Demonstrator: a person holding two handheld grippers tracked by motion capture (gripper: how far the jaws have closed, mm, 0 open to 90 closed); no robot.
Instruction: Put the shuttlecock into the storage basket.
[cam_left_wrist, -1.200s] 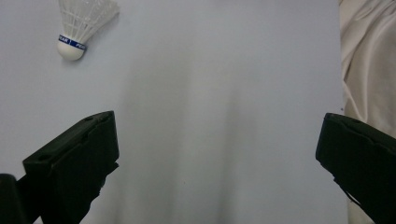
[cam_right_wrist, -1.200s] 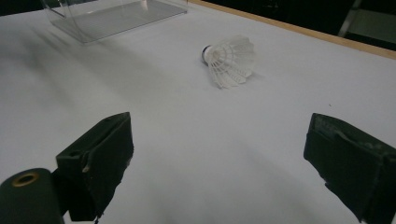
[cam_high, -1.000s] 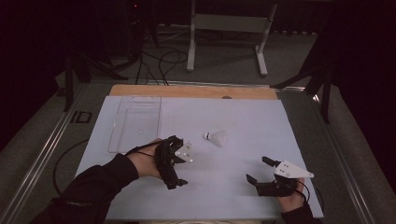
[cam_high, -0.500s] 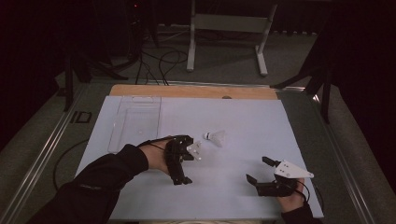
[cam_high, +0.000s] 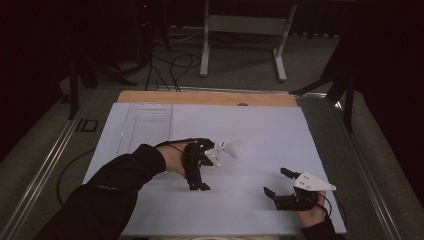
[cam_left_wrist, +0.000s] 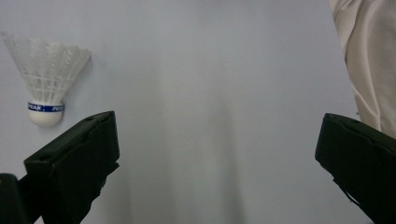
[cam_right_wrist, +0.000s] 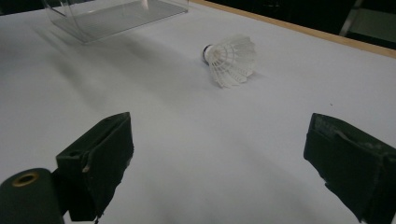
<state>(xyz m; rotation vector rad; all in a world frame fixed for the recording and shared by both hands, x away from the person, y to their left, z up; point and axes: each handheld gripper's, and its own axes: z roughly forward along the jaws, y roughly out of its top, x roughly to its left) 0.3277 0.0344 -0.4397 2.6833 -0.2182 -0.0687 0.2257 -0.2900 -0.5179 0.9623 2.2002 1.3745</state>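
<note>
— Where's the shuttlecock (cam_high: 233, 148) right now?

— Lying on its side on the white table (cam_high: 260, 125), around the middle. From my left claw (cam_left_wrist: 219, 163) it sits at about ten o'clock, outside the jaws and just past the left one, cork end with the blue band nearest me, feathers fanning away. From my right claw (cam_right_wrist: 224, 168) it lies at about twelve o'clock, well apart, feathers turned my way.

— Are your claws holding anything?

— No. Both gape wide with nothing between the jaws, only bare table. My right one rests low near the table's front edge, at about four o'clock from the shuttlecock in the high view.

— So what step is this?

— I'd judge it the approach: my left claw is just beside the shuttlecock, not yet around it. There's a clear box (cam_high: 146, 125) at about ten o'clock from the shuttlecock in the high view, and I take that for the likely place to put it, though I can't be sure.

— What does the next move call for?

— Swinging my left claw toward ten o'clock until the cork sits between the jaws, then closing gently. I'd grip at the cork, not the feathers; they look light and easy to crush, and a nudge could roll it off.
</note>
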